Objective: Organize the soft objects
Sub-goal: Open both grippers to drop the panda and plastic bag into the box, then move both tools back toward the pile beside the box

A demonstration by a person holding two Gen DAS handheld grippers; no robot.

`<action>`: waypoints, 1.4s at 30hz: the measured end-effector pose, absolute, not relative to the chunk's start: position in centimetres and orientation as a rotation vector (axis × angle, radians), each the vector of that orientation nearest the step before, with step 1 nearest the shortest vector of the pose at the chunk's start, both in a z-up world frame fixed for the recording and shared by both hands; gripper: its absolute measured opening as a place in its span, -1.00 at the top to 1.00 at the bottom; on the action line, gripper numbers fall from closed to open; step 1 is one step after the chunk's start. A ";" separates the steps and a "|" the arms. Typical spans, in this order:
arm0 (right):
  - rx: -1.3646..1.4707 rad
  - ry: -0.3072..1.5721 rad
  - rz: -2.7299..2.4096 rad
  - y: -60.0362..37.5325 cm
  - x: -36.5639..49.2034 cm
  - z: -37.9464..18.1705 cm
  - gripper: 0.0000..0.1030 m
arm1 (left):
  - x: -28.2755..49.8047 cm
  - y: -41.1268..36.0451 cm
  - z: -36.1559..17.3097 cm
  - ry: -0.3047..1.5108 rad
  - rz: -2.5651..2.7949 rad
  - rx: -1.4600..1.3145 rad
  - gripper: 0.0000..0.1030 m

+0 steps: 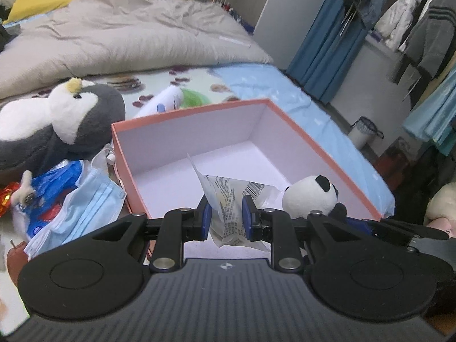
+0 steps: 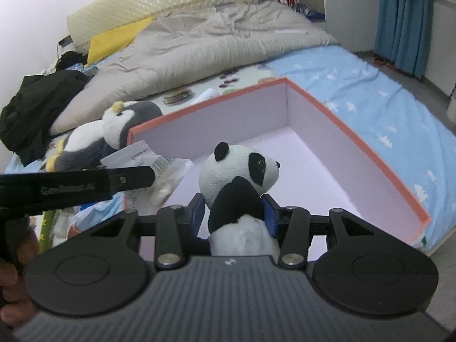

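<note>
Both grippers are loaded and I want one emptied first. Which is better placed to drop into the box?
Probably the right gripper: its panda plush hangs over the box floor. The left gripper holds its plastic packet nearer the front rim.

Two plush toys: one panda (image 2: 239,171) at centre frame and one penguin (image 1: 71,114) at left. One open box (image 1: 322,154) with orange outer walls, mid-frame. One clear printed plastic packet (image 1: 228,199), lower centre. One blue face mask (image 1: 88,202), lower left. One yellow pillow (image 2: 116,40), upper left.
</note>
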State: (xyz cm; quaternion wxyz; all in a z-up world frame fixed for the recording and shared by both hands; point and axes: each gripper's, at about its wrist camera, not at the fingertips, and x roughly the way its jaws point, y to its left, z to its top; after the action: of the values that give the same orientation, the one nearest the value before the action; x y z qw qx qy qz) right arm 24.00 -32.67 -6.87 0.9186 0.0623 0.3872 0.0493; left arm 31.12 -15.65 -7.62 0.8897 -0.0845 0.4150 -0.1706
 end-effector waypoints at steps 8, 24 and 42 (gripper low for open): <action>0.147 0.858 0.081 -33.9 27.1 -9.6 0.05 | 33.7 -16.2 -9.1 0.901 -0.347 -0.164 0.45; 0.147 0.813 0.114 -33.0 24.2 -7.5 -0.22 | 28.7 -14.1 -6.5 0.836 -0.329 -0.128 0.02; 0.145 0.701 0.189 -28.4 11.8 -3.7 -0.22 | 12.6 -7.2 -2.0 0.683 -0.217 -0.181 0.02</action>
State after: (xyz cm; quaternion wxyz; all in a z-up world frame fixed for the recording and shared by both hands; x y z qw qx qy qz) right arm 11.83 -28.42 -3.68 0.9322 0.0709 0.3427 0.0926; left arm 12.58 -7.20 -2.03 0.9325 -0.0883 0.3339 -0.1059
